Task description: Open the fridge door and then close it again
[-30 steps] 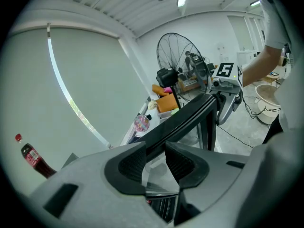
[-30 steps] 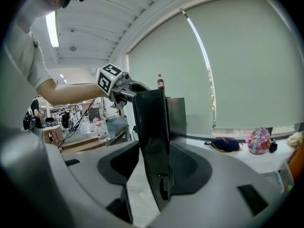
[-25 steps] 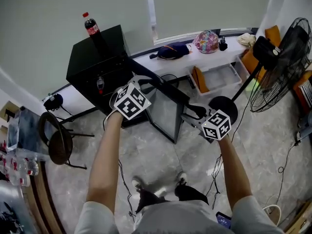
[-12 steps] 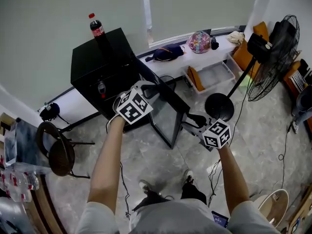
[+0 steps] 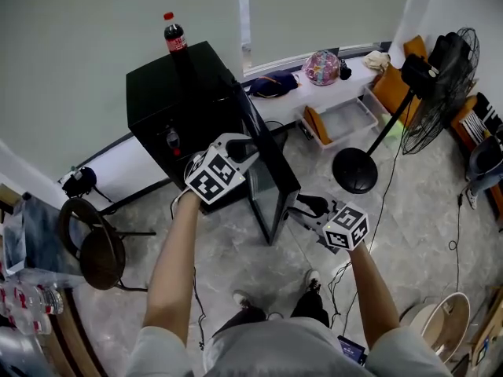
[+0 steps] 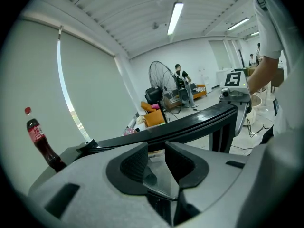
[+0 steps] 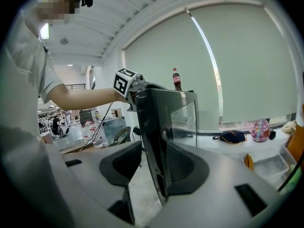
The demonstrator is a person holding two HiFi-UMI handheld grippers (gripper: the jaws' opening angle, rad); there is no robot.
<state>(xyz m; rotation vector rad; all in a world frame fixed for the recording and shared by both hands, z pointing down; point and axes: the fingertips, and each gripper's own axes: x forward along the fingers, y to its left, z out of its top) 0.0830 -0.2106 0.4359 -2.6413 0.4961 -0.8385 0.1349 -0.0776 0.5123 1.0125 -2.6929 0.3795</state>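
Observation:
A small black fridge [image 5: 169, 85] stands by the wall, its glass door [image 5: 271, 183] swung out toward me. My left gripper [image 5: 245, 146] is on the door's inner side, fingertips at the top rail [image 6: 190, 125]. Its jaws [image 6: 156, 163] stand apart, with only glass seen between them. My right gripper [image 5: 302, 206] is at the door's free edge [image 7: 152, 141]. Its jaws [image 7: 152, 167] have just been closing with that edge between them. The right pad lies against the door; a sliver of floor shows by the left pad.
A cola bottle [image 5: 174, 38] stands on the fridge top. A standing fan [image 5: 444, 69] with a round base [image 5: 355, 171] is at the right. A dark chair [image 5: 98, 246] is at the left. A low white shelf [image 5: 314, 93] carries bags. Cables trail on the floor.
The door has swung to a narrower angle with the fridge front. Both grippers moved with it, and I have shifted to the right. The right jaws have narrowed round the door edge.

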